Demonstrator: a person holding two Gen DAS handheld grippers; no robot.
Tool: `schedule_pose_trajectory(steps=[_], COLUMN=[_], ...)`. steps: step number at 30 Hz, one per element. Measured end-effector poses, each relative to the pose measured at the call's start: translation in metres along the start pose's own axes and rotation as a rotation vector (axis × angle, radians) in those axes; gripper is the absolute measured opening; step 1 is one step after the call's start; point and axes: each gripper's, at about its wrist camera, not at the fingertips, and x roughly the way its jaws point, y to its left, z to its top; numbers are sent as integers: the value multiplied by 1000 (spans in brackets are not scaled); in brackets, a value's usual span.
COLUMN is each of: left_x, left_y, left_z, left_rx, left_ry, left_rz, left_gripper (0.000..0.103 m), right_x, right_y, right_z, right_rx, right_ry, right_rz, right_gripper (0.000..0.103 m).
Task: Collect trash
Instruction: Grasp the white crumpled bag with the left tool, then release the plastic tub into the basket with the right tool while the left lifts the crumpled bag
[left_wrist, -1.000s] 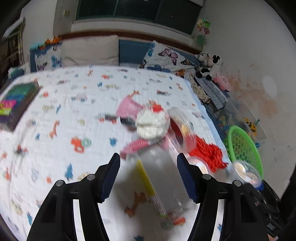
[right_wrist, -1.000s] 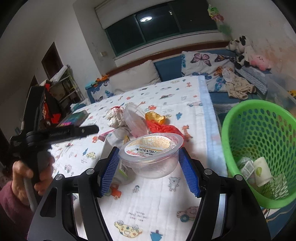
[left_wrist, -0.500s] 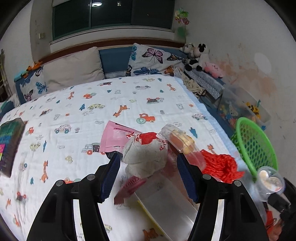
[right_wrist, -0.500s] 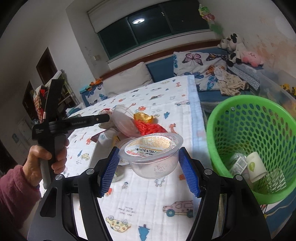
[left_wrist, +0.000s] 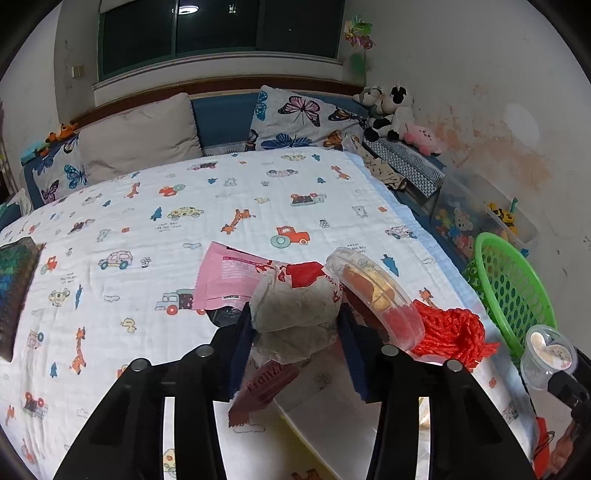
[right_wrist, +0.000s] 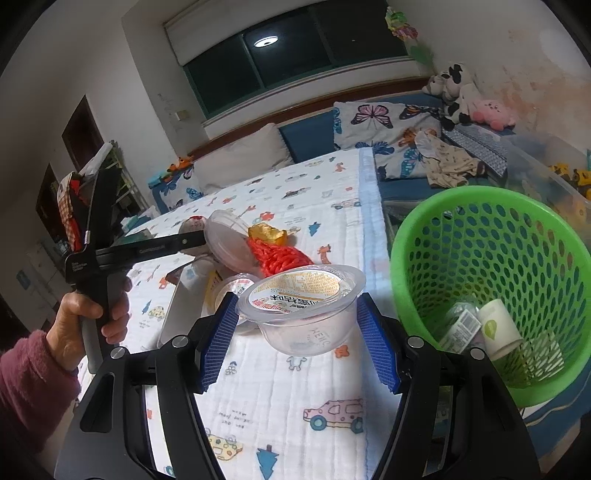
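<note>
A: Status of collection?

B: Partly done. The green basket (right_wrist: 491, 258), right of the right gripper (right_wrist: 297, 328), already contains a few discards. That gripper's fingers are clamped on a clear plastic cup (right_wrist: 301, 306).

A: And the left gripper (left_wrist: 295, 328)?

B: Its fingers have just been closing and now pinch a crumpled paper wad (left_wrist: 295, 310). Pink wrapper (left_wrist: 229, 277), lidded tub (left_wrist: 373, 291) and red netting (left_wrist: 454, 332) lie beyond on the bed (left_wrist: 184, 206), uncollected

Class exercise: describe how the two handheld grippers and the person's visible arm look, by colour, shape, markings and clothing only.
Both the left gripper and the right gripper have black angular frames with round silver bolt heads and two fingers faced with blue textured pads. Seen from the right wrist camera, the left gripper has a black pistol-style handle with small white lettering. The sleeve is fuzzy maroon.
</note>
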Motion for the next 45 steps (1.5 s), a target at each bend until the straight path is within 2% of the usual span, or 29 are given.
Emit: schedule_pose_trajectory(steps=[8, 12, 17, 27, 33, 35, 37, 45], left_x=[-30, -52, -72, -87, -80, -76, -73, -54], left_y=[8, 9, -5, -57, -89, -104, -116, -168], left_z=[-2, 0, 3, 12, 17, 19, 20, 24], left_rx=[-30, -36, -15, 49, 91, 115, 136, 202], left_ry=[-38, -60, -87, -94, -75, -67, -62, -28], left_rz=[-13, -25, -64, -176, -217, -228, -238, -289], left_gripper=[43, 43, 43, 43, 43, 43, 43, 43], right_x=[-16, -26, -37, -43, -34, -33, -34, -55], right_y=[-13, -29, -58, -113, -135, -138, -141, -143], right_z=[3, 4, 9, 4, -2, -4, -6, -7], right_rx=[14, 49, 87, 148, 179, 186, 193, 195], right_ry=[-22, -33, -42, -13, 14, 14, 4, -33], right_rz=[-47, -70, -141, -273, -286, -284, -283, -290], right_gripper=[66, 66, 66, 66, 67, 71, 76, 79])
